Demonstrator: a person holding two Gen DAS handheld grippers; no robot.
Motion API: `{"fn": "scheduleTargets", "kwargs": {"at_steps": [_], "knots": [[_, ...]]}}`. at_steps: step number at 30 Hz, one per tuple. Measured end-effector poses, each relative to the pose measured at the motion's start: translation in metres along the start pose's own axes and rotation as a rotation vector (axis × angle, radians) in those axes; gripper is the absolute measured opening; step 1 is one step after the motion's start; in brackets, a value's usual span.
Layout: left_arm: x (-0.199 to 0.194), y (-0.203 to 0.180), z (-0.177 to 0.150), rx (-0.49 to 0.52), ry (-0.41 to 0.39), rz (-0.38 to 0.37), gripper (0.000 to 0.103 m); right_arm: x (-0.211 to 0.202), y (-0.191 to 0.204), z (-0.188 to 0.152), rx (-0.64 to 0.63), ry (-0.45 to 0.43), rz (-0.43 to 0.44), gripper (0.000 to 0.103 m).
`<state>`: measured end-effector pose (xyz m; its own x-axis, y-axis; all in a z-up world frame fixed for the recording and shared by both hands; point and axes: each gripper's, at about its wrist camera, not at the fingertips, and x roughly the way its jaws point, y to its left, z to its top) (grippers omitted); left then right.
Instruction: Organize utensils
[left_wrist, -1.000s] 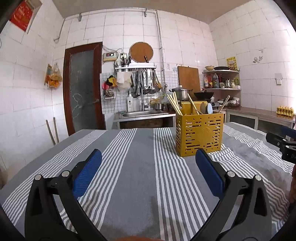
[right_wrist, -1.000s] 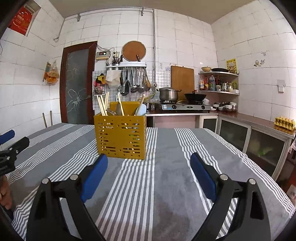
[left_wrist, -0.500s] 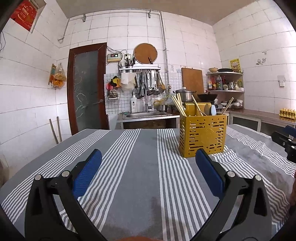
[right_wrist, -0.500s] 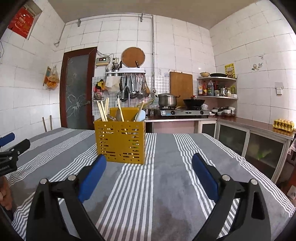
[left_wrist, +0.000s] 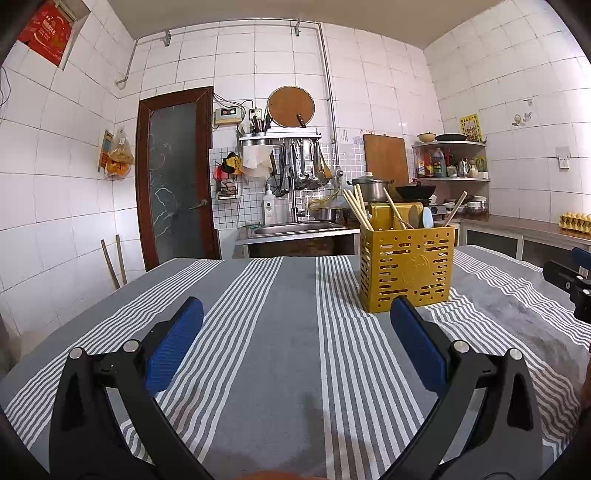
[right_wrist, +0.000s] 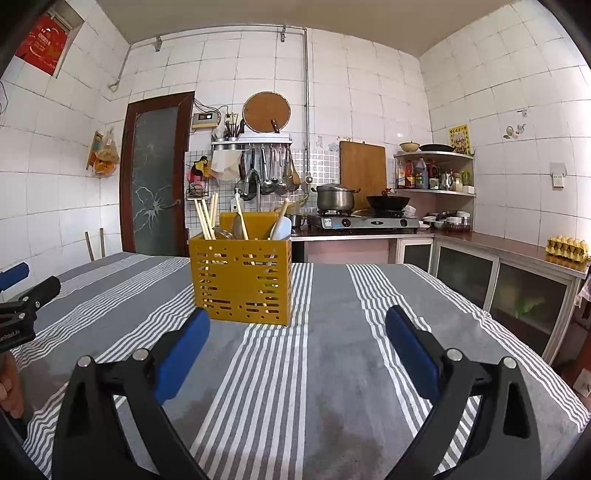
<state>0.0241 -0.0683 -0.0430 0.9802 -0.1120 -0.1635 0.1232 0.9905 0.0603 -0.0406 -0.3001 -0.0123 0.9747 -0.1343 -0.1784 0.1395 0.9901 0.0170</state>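
Note:
A yellow perforated utensil holder (left_wrist: 406, 269) (right_wrist: 242, 278) stands upright on the grey striped tablecloth (left_wrist: 288, 332) (right_wrist: 325, 350). Chopsticks (left_wrist: 357, 209) (right_wrist: 205, 218), a spoon (right_wrist: 281, 227) and other utensils stick up out of it. My left gripper (left_wrist: 295, 314) is open over bare cloth, with the holder ahead and to its right. My right gripper (right_wrist: 297, 325) is open too, with the holder just ahead and slightly left. Neither holds anything. The right gripper's tip (left_wrist: 569, 280) shows at the left wrist view's right edge, the left gripper's tip (right_wrist: 26, 291) at the right wrist view's left edge.
Behind the table are a sink (left_wrist: 295, 229), a utensil rack (left_wrist: 295, 166) on the wall, a stove (right_wrist: 369, 221) with a pot and wok, and a counter (right_wrist: 517, 251) with an egg tray (right_wrist: 567, 247). A door (left_wrist: 177, 177) stands at the back left.
Both cameras have tilted upward, so the holder sits a little lower in each view. Both grippers stay open and empty.

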Motion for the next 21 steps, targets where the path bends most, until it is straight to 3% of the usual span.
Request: {"fn": "scheduleTargets", "kwargs": {"at_steps": [21], "knots": [[0.0022, -0.0013, -0.0036, -0.005, 0.006, -0.002, 0.098, 0.0008, -0.0009, 0.0004, -0.002, 0.004, 0.001, 0.095]]}}
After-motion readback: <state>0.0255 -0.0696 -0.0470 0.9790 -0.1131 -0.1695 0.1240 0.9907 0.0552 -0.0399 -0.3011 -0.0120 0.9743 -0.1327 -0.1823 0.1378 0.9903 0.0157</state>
